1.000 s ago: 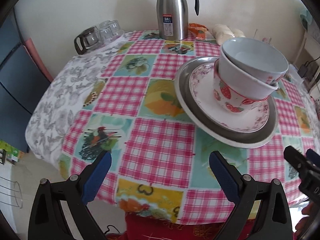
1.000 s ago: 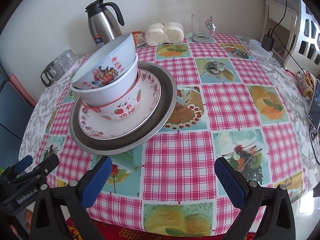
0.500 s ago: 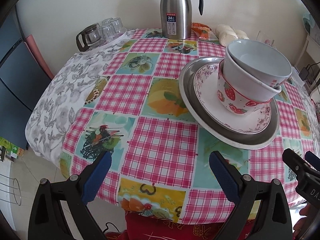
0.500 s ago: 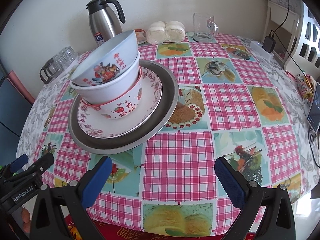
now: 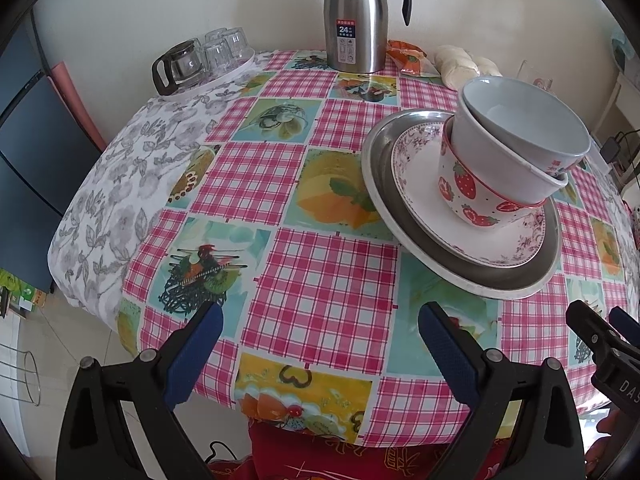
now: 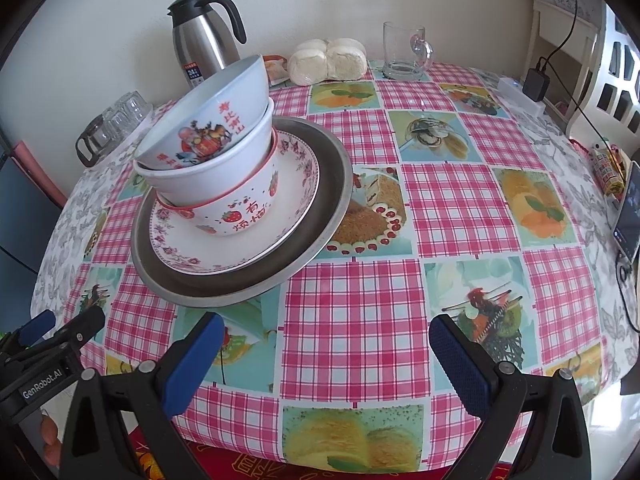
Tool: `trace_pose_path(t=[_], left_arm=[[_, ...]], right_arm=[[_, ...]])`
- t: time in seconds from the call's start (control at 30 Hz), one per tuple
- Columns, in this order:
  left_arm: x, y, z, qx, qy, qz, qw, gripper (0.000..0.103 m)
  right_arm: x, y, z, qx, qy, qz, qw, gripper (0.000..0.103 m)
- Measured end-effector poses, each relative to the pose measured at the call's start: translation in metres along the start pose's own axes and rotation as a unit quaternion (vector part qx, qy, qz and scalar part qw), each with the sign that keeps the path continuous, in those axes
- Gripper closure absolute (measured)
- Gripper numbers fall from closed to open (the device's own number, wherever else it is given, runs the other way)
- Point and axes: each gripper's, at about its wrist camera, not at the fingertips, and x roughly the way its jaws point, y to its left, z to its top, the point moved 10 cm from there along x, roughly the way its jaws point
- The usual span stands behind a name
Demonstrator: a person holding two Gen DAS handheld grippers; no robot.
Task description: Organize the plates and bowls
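Here both grippers, left gripper (image 5: 318, 322) and right gripper (image 6: 326, 334), hover level before the stacked bowls (image 6: 208, 152), fingers spread.

A steel thermos jug (image 5: 357, 20) stands at the far edge of the checked tabletop (image 5: 320, 280); beside it lie an orange packet (image 5: 408, 56) and wrapped white buns (image 6: 327, 60); a glass mug (image 6: 404, 51) stands just right of the buns; upturned glasses (image 5: 224, 50) and a glass pot (image 5: 178, 66) sit far left; a phone (image 6: 628, 216) lies at the right edge.

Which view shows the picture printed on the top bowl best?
Right wrist view: the top bowl tilts its painted figures and red characters toward the camera. The left wrist view shows only its plain interior and rim.
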Motion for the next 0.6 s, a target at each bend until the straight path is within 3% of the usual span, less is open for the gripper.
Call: trace_pose_path(t=[0.6], left_arm=[[0.0035,0.0026,-0.0011,-0.001,0.010,0.002,0.9999,0.005]], right_arm=[[0.0053,-0.0008,-0.0026,0.000,0.010,-0.002,1.000,0.000]])
